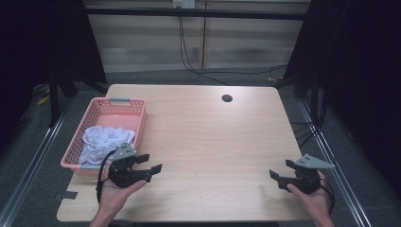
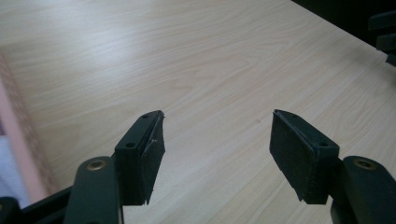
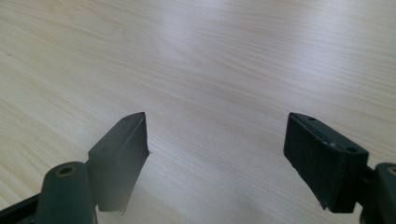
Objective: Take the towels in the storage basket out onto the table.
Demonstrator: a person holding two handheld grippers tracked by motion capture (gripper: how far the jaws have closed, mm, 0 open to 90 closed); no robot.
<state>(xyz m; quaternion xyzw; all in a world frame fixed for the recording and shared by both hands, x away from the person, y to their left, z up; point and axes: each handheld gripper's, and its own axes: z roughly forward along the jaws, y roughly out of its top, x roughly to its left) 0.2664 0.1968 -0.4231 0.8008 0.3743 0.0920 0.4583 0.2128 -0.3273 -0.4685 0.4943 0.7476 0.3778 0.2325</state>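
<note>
A pink plastic basket (image 1: 137, 113) stands at the table's left edge with a crumpled white cloth (image 1: 104, 139) lying in it. My left gripper (image 1: 150, 163) hovers just right of the basket's near corner, held in a hand, jaws open and nothing between them. In the left gripper view its two black pads (image 2: 149, 154) stand apart over bare wood, and the basket's pink wall (image 2: 18, 154) shows at the left edge. My right gripper (image 1: 280, 171) rests near the table's front right corner, jaws open and empty; its fingers (image 3: 123, 151) frame bare tabletop.
The light wooden table (image 1: 208, 137) has a round cable hole (image 1: 227, 98) near its far edge. Black cables (image 1: 189, 56) run across the floor behind it. Metal rails flank the table on both sides.
</note>
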